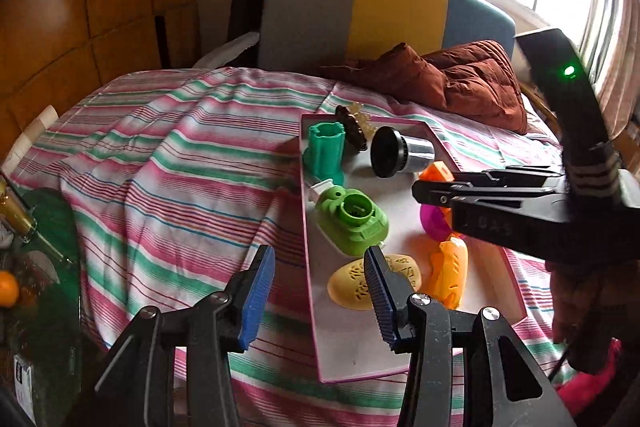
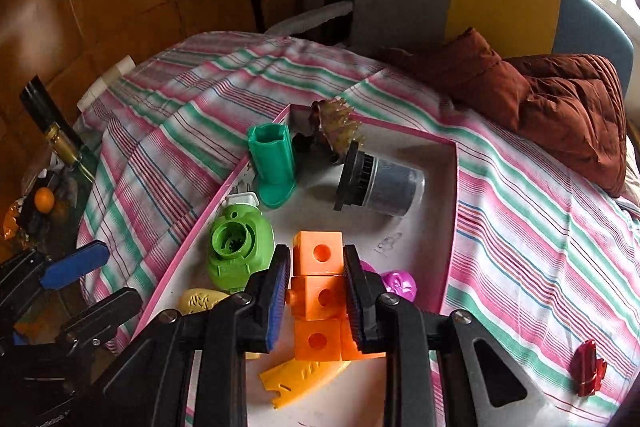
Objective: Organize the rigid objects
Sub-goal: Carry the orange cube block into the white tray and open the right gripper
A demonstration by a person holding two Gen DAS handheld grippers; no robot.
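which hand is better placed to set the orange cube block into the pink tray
Right. The right gripper is already shut on the orange cube block and sits over the pink tray. The left gripper holds nothing, its jaws standing open at the tray's near edge.

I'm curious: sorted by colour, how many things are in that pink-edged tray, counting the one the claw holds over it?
Green: 2, teal holder, lime gadget
Yellow: 2, oval, curved piece
Orange: 1, block cluster in the right claw
Magenta: 1, shiny toy
Black-grey: 1, cylinder
Brown: 1, spiky piece
Total: 8
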